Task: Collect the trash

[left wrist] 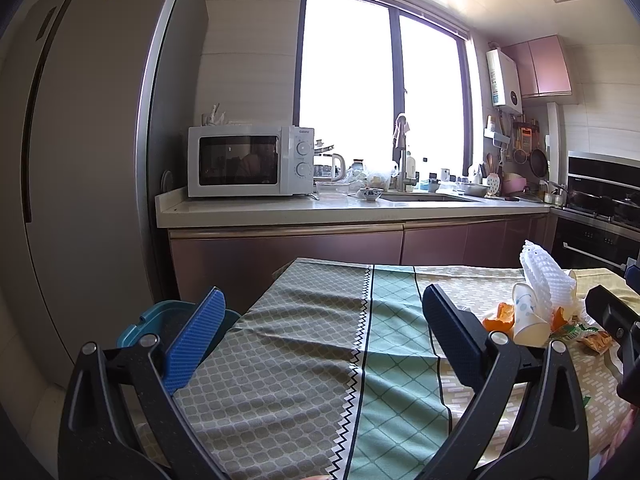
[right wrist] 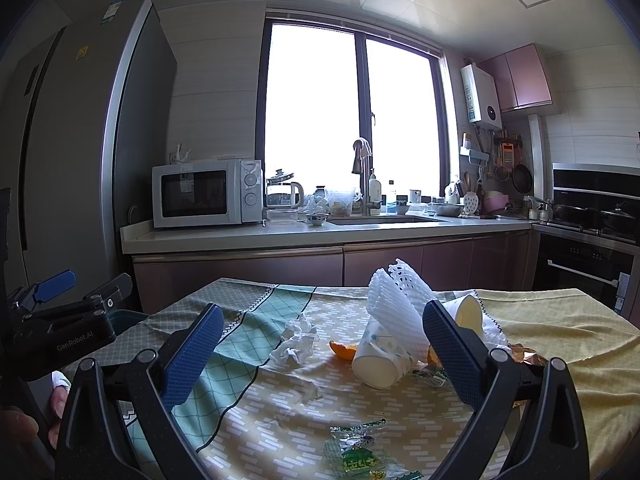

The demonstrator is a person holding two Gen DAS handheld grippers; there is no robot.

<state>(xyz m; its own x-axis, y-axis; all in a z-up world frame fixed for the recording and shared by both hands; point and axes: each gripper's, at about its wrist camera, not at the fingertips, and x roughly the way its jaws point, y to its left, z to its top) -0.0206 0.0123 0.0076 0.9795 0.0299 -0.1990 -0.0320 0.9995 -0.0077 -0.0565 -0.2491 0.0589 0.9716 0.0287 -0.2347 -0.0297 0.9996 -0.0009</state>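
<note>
Trash lies on the cloth-covered table (right wrist: 560,320): a tipped paper cup (right wrist: 382,362), white foam fruit netting (right wrist: 396,304), a second cup (right wrist: 470,312), orange peel (right wrist: 344,350), a crumpled tissue (right wrist: 296,342) and green wrappers (right wrist: 356,450). My right gripper (right wrist: 320,348) is open and empty just above the table in front of the pile. My left gripper (left wrist: 320,328) is open and empty over the table's left part; the cup (left wrist: 528,316), netting (left wrist: 544,280) and peel (left wrist: 500,316) lie to its right. A teal bin (left wrist: 160,316) sits below the table's left edge.
The left gripper shows at the left of the right wrist view (right wrist: 68,312). Behind the table runs a kitchen counter (left wrist: 280,212) with a microwave (left wrist: 248,162), sink (left wrist: 428,198) and dishes. A tall fridge (left wrist: 80,160) stands left, an oven (left wrist: 600,236) right.
</note>
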